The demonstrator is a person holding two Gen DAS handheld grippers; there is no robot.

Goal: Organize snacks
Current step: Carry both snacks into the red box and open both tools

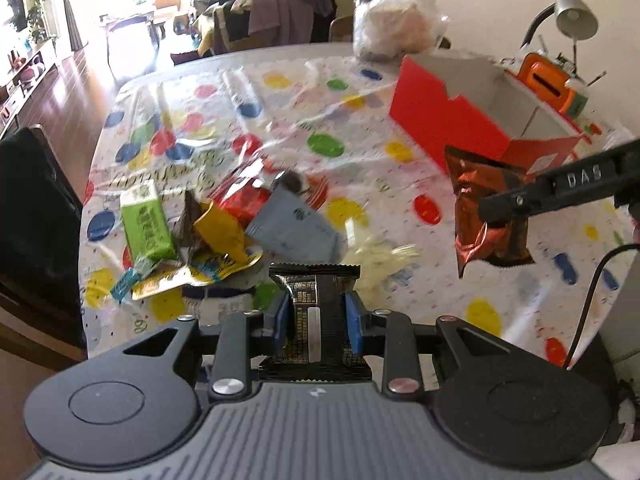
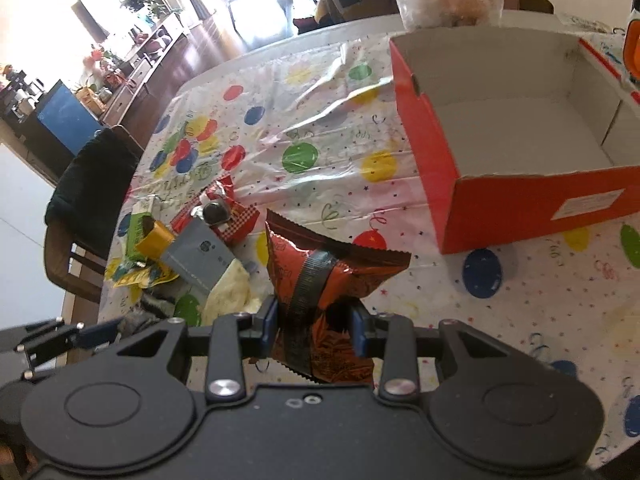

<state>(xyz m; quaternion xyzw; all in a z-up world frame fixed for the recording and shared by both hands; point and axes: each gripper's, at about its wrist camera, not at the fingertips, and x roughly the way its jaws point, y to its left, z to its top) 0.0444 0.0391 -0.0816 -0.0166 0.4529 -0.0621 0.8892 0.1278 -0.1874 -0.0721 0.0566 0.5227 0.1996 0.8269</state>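
Above the spotted tablecloth [image 2: 320, 152], right tool [image 2: 314, 326] clamps the red snack bag [image 2: 332, 276], left tool [image 1: 318, 320] a black packet [image 1: 316, 280].

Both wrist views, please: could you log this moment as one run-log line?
left gripper: shut on black packet | right gripper: shut on red-brown packet | red box: empty | snack pile: on table

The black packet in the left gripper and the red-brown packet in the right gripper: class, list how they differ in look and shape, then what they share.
Colour: the black packet is dark with a fine grid print; the red-brown packet is shiny copper-red with a dark band.
Shape: the black packet lies flat; the red-brown packet is puffed and crumpled.
Shared: both have serrated ends, and each is clamped between blue pads, in the left gripper and right gripper.
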